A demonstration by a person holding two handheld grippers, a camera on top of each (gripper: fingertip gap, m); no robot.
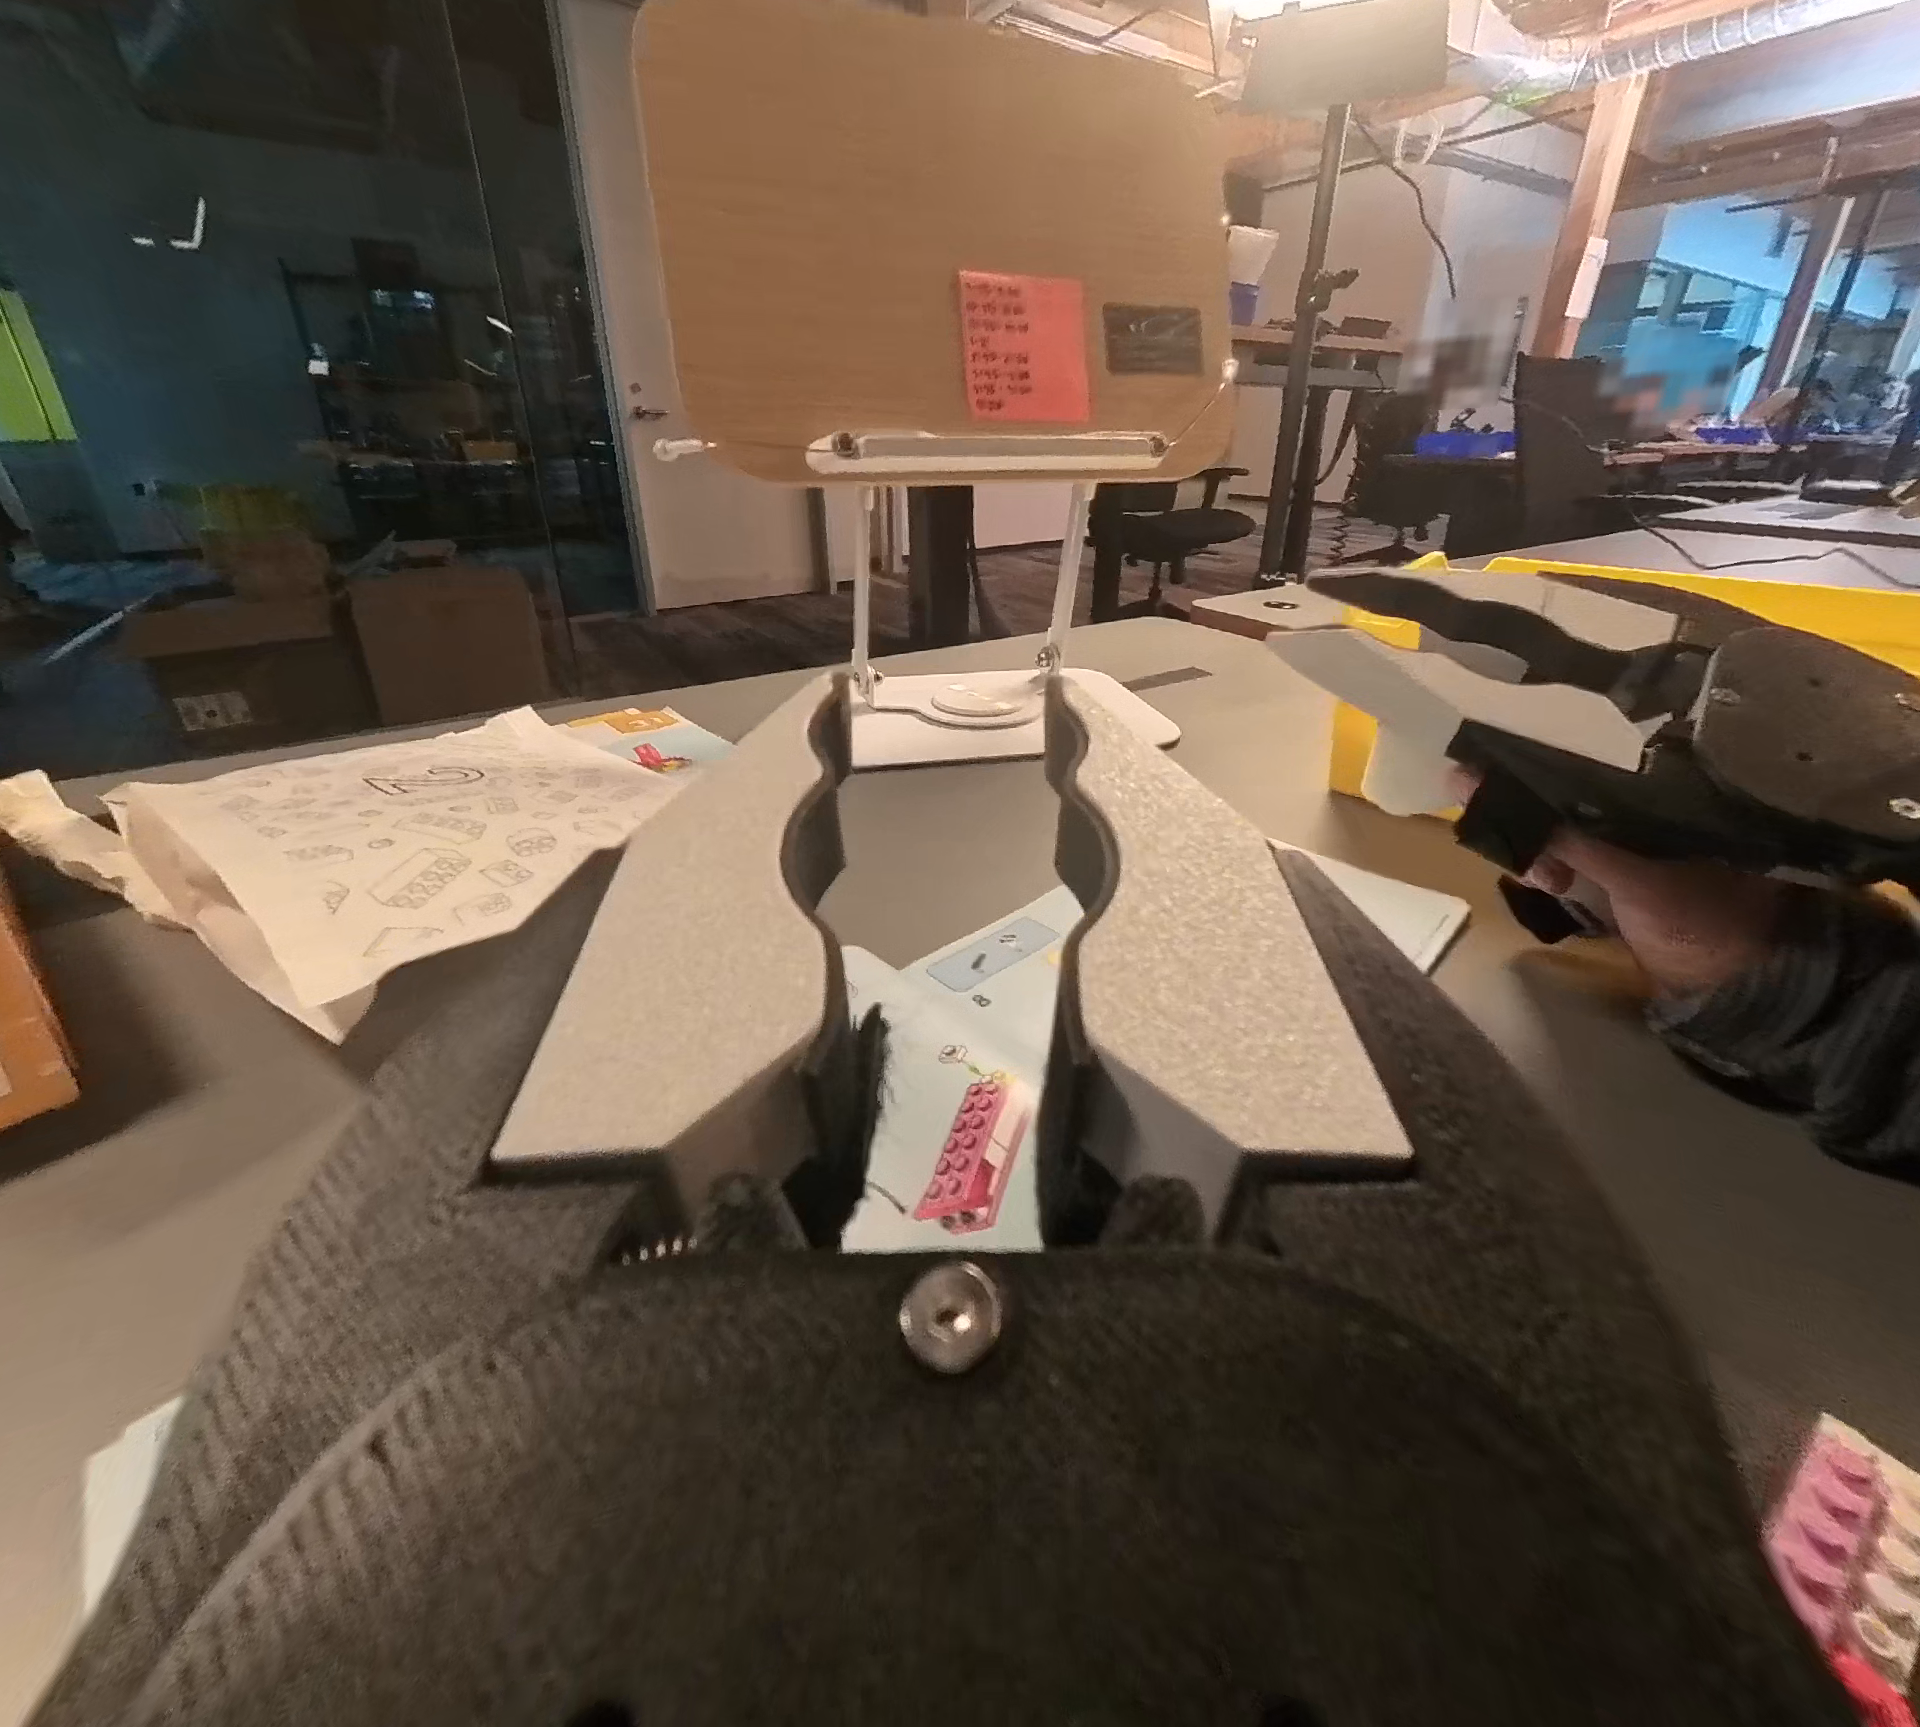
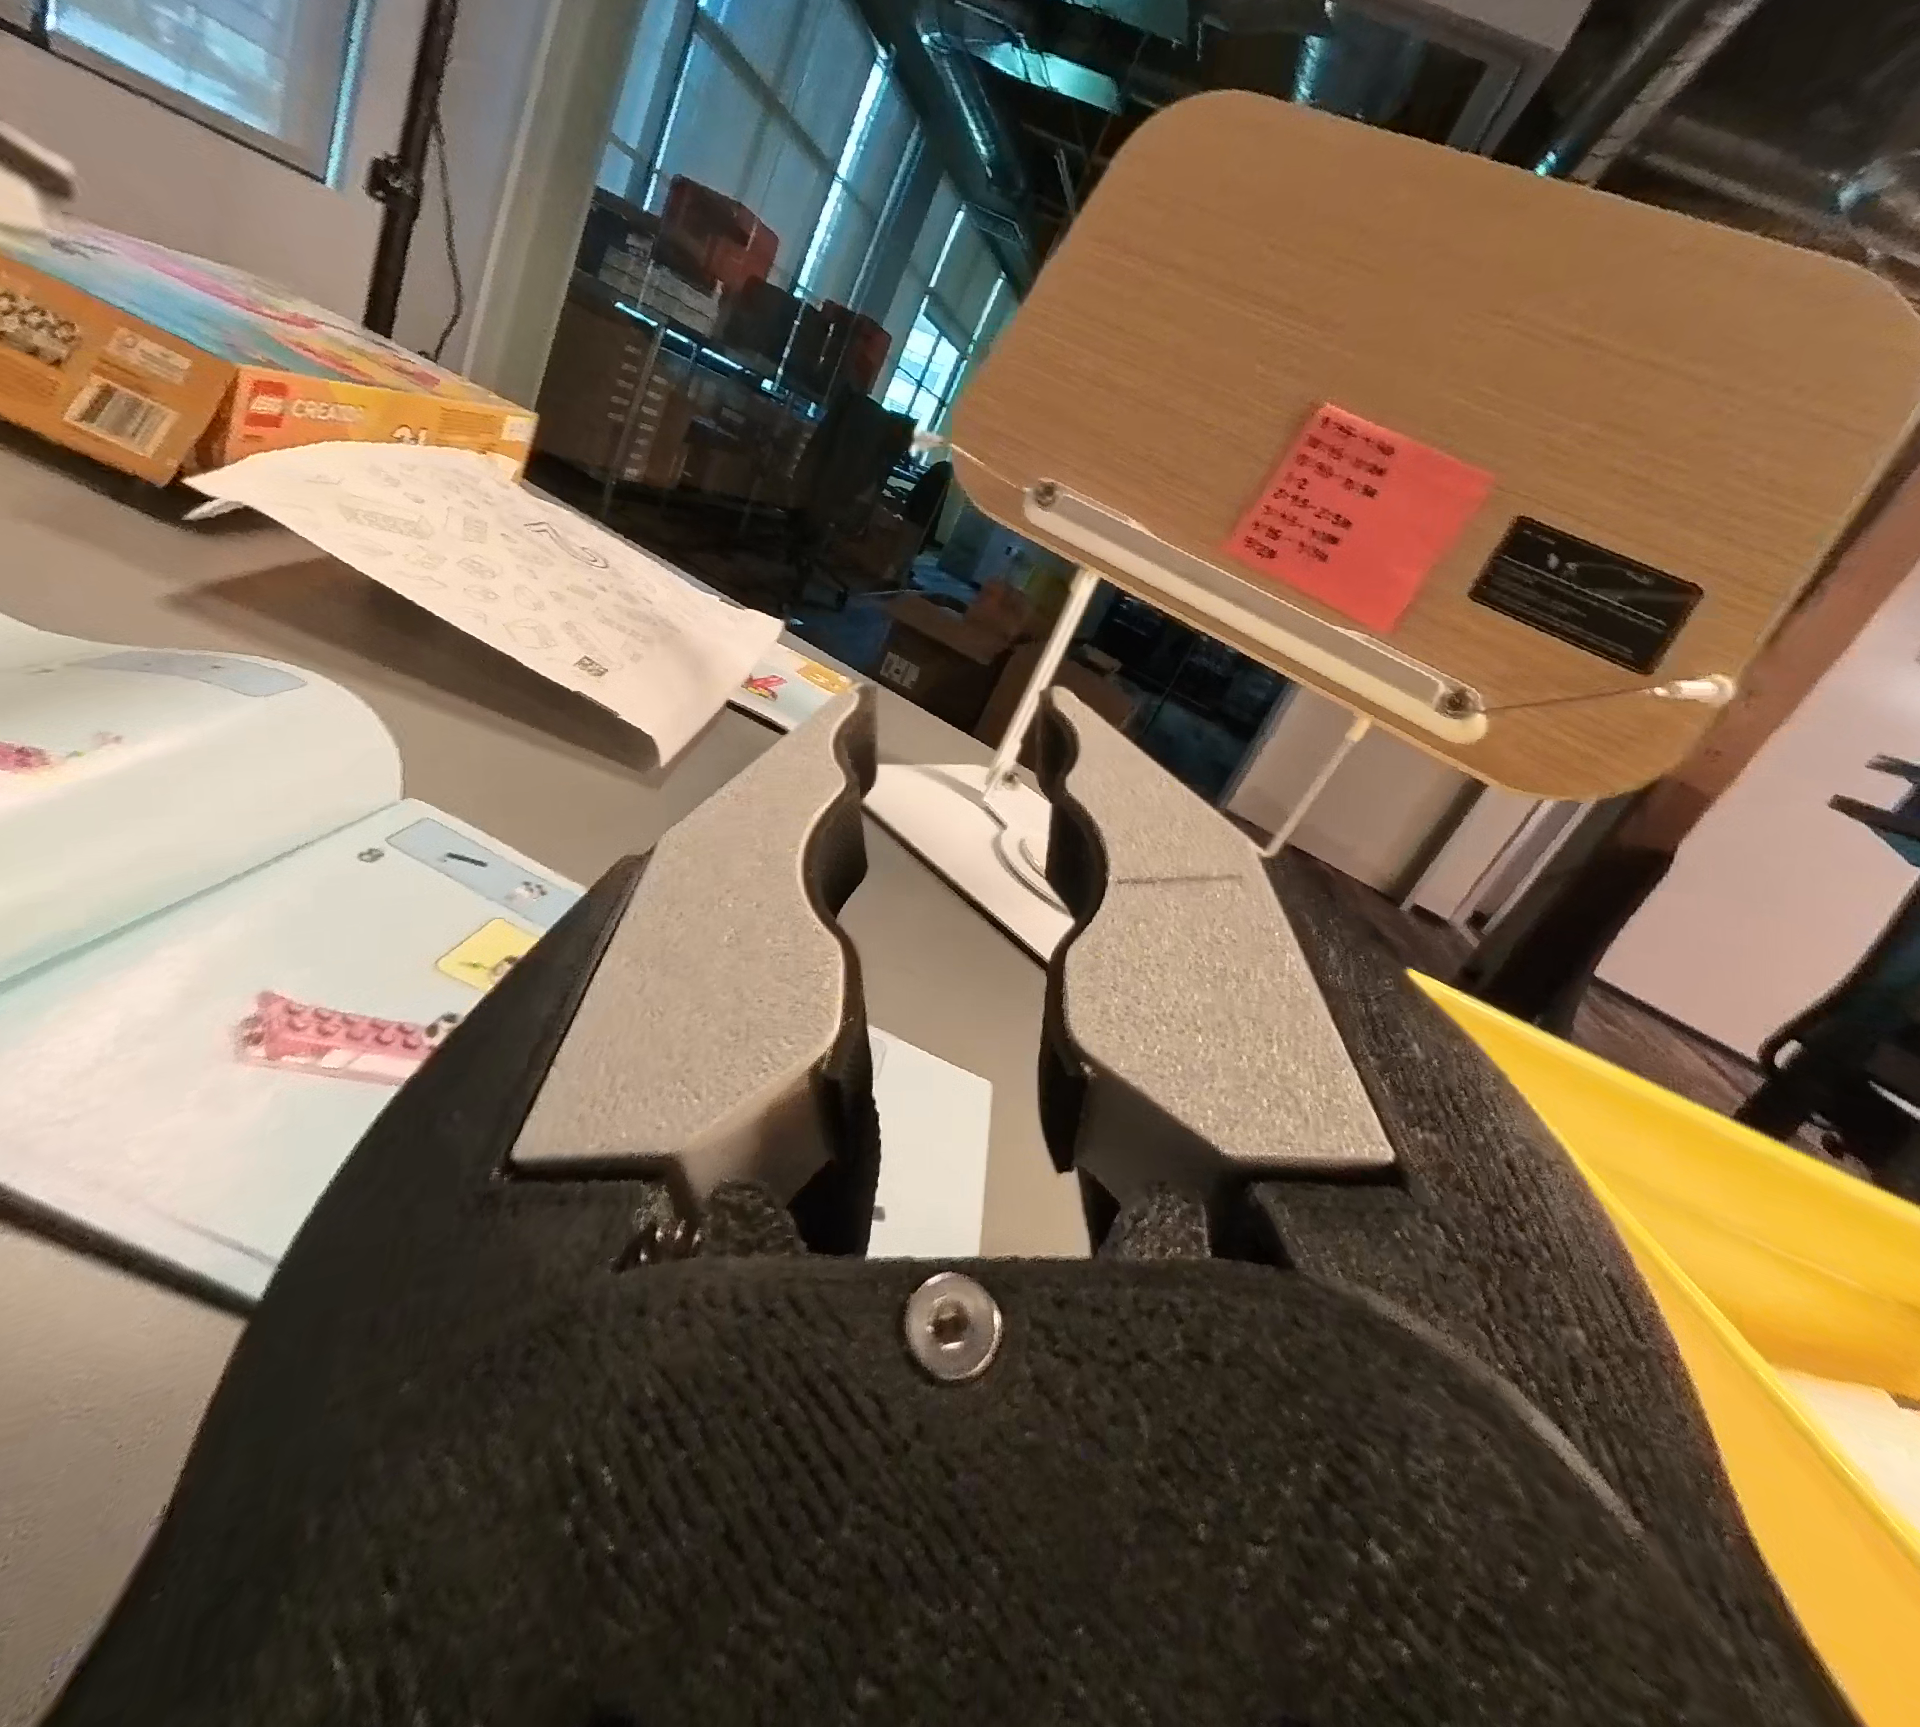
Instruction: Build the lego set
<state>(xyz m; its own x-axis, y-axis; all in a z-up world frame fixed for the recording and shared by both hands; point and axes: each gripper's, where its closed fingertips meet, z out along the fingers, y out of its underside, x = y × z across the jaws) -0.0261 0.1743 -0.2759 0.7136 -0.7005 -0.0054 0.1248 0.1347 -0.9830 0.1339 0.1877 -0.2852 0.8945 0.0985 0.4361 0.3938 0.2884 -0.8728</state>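
My left gripper (image 1: 945, 701) is open and empty. It hovers over an open instruction booklet (image 1: 966, 1106) and points at the white base (image 1: 966, 732) of a wooden book stand (image 1: 935, 223). My right gripper (image 2: 956, 711) is open and empty too. It is tilted and aims at the same stand (image 2: 1455, 389) and its base (image 2: 956, 815), with the booklet (image 2: 260, 1002) to its left. The right gripper also shows in the left wrist view (image 1: 1304, 612), held by a hand (image 1: 1621, 908) above the table, with nothing between its fingers.
A white paper bag printed with brick drawings (image 1: 364, 846) (image 2: 520, 555) lies at the left. An orange toy box (image 2: 312, 399) sits behind it. A yellow bin (image 1: 1714, 591) (image 2: 1714, 1210) stands at the right. Pink bricks (image 1: 1839, 1552) lie near the bottom right.
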